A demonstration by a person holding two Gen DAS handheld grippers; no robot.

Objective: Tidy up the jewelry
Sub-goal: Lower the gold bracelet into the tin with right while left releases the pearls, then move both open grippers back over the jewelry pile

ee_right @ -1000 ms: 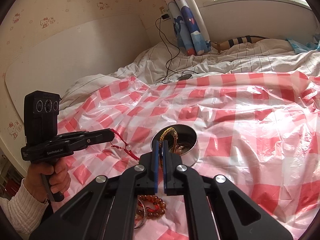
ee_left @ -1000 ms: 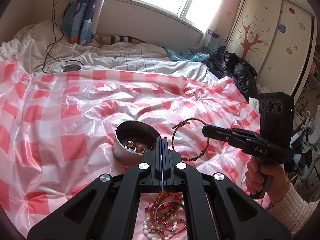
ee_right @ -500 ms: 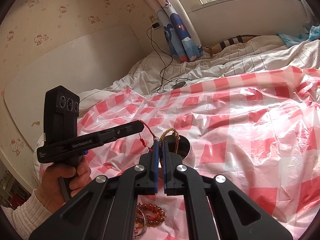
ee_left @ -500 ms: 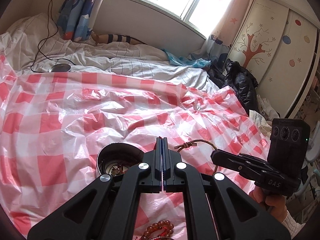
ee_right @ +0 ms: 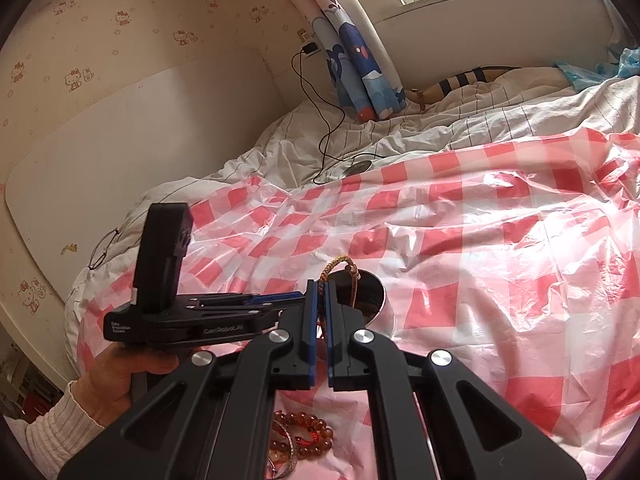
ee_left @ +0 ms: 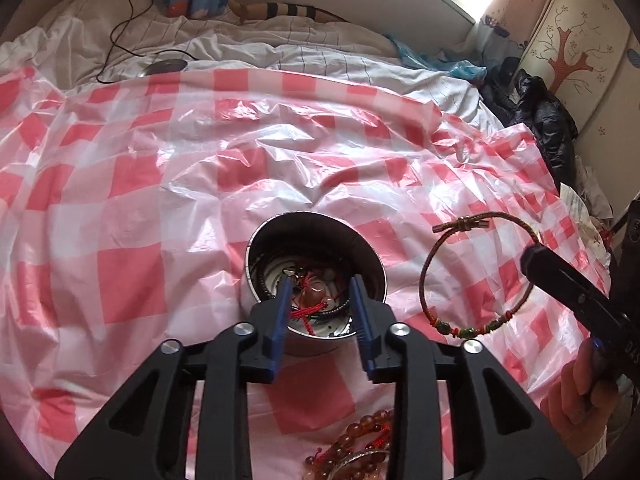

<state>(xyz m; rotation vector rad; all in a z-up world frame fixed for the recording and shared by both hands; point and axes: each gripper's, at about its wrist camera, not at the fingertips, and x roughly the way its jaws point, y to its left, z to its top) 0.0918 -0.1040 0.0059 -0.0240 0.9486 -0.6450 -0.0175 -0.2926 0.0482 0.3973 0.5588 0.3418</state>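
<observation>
left gripper point(ee_left: 320, 286): tilted down over the round metal tin point(ee_left: 316, 276), jaws opening. Blue pads spread, tips just above the tin's mouth, nothing pinched between them.
tin: sits on the red-and-white checked plastic sheet point(ee_left: 120, 208), centre of the left wrist view. Right wrist view shows only its far rim and dark interior point(ee_right: 362, 294) past that gripper's fingers.
tin contents: red cord bracelet point(ee_left: 308, 306) with a pale stone lies inside, directly below the gap between the spread pads, on top of dark bead strands and other pieces. Not touching either pad as far as I can tell.
right gripper point(ee_right: 320, 292): fingers pressed together, pinching the braided cord bracelet point(ee_left: 478, 276). Seen from the left wrist view it enters from the right edge, held by a hand point(ee_left: 576, 396).
braided cord bracelet: hangs as an open loop in the air just right of the tin, knot at the top, green and red beads at the bottom. Clear of the tin and sheet.
loose pile: amber bead bracelet point(ee_left: 356, 452) plus a metal bangle on the sheet at the near edge, partly hidden by the left gripper body.
left hand point(ee_right: 116, 380): wraps the left gripper handle, cream knit sleeve at the wrist.
background: white bedding point(ee_left: 240, 48) beyond the sheet, black cable running to a small dark disc on it.
</observation>
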